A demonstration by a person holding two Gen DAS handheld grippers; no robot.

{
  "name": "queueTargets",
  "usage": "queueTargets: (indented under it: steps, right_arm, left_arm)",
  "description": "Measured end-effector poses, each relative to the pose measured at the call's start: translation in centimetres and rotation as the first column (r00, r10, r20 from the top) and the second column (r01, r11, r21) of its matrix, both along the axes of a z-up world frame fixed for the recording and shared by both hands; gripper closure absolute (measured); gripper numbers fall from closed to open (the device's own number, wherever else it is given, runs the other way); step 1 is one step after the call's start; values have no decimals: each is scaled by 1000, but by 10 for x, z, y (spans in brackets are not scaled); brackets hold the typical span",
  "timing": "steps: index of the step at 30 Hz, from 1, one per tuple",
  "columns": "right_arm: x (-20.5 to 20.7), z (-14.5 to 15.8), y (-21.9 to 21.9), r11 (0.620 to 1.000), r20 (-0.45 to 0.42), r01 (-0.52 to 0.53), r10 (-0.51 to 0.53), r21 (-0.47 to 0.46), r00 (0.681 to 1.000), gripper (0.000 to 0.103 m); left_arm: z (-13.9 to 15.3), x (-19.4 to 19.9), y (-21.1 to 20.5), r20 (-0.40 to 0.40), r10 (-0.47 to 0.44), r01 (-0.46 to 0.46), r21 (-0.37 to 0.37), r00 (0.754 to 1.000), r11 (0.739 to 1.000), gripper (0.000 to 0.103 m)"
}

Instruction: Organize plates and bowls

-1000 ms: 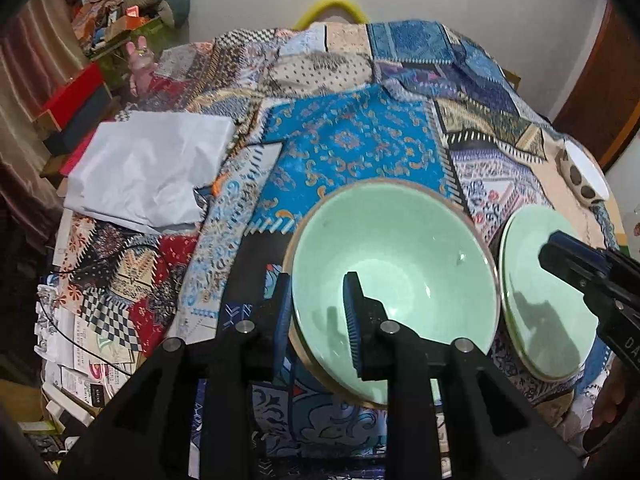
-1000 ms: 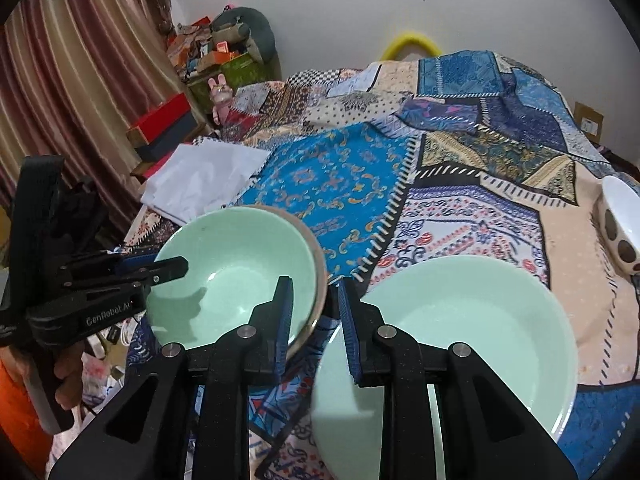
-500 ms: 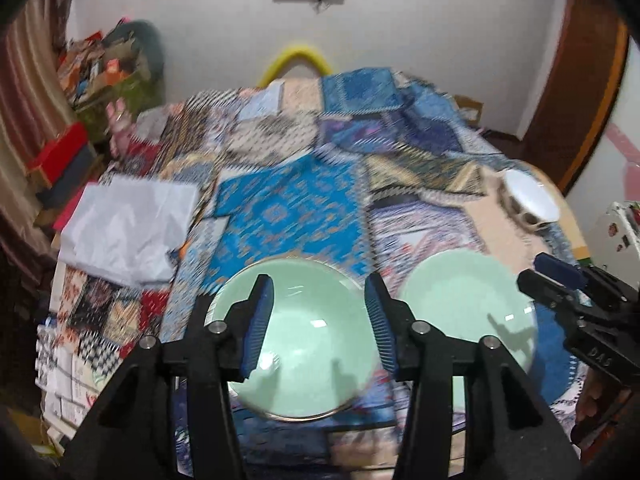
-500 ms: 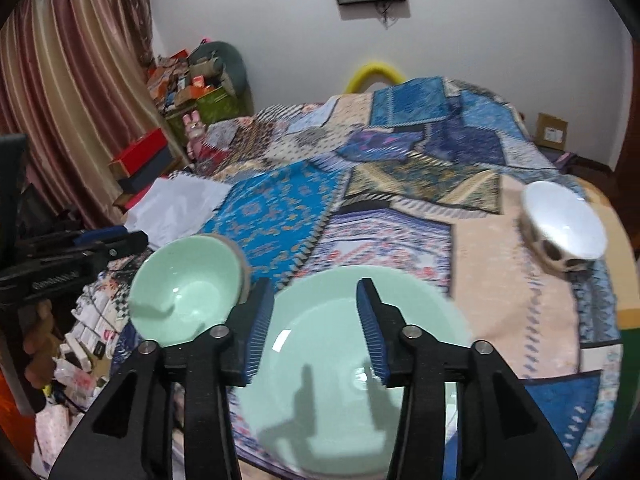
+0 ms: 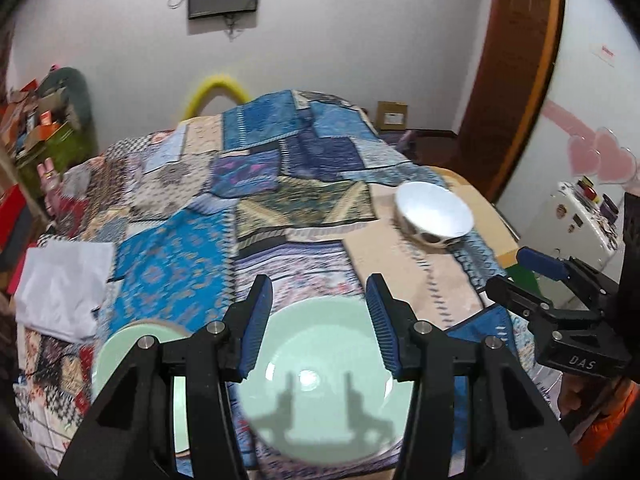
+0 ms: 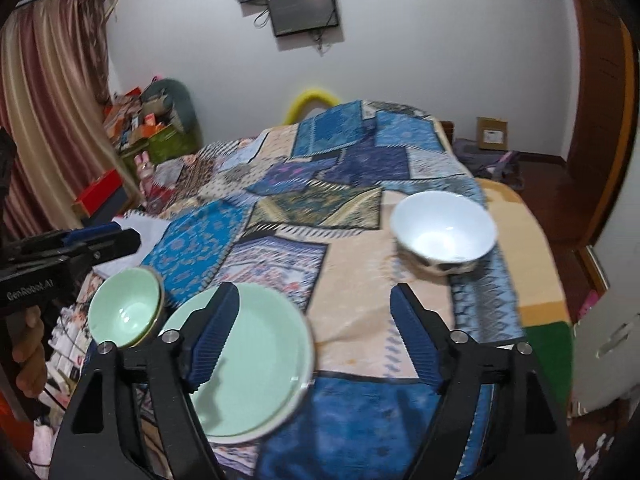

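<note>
While jaws gape, white bowl (image 6: 443, 232) nears bed edge (image 6: 548, 264) (right).

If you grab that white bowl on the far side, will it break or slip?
The white bowl looks glossy and hard, probably ceramic, so it may slip between the fingers and could chip if dropped. It stands apart on soft patchwork cloth, so a push might tip it rather than slide it.

Pale green plate (image 6: 256, 356) and bowl (image 6: 122, 312), white spotted-sided bowl (image 6: 442, 230), on a blue patchwork-patterned cloth (image 6: 352, 160).
</note>
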State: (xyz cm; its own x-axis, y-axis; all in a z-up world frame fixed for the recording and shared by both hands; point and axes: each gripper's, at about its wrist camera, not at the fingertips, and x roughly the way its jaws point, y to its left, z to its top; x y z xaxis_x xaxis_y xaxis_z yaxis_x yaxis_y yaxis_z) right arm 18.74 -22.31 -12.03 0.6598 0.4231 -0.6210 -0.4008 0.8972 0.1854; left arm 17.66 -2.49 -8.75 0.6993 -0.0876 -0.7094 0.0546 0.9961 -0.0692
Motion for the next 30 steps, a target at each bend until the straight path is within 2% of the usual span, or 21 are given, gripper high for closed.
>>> queueTargets:
  steps: [7, 13, 23, 26, 28, 30]
  right_arm:
    - [14, 6, -33, 998, 32, 49, -48, -32, 998, 13]
    - [36, -1, -51, 990, 30, 121, -119, -71, 992, 10]
    - [90, -26, -84, 982, -40, 186, -187, -36, 982, 10]
    - [104, -34, -93, 978, -55, 208, -209, -24, 976, 11]
    - [111, -37, -96, 975, -58, 218, -220, -34, 974, 19]
    - [120, -42, -99, 977, -77, 211, -213, -28, 974, 28]
  left_arm:
    - [-9, 36, -40, -23, -50, 50, -3, 998, 999, 55]
    - [-24, 70, -64, -59, -73, 73, -1, 996, 997, 55]
    - [-58, 135, -93, -130, -108, 106, -27, 986, 994, 55]
    - [-69, 154, -99, -147, -117, 113, -32, 982, 993, 52]
    - [-77, 167, -103, -158, -118, 113, -44, 980, 993, 46]
    - [-85, 178, -107, -166, -118, 111, -52, 979, 992, 44]
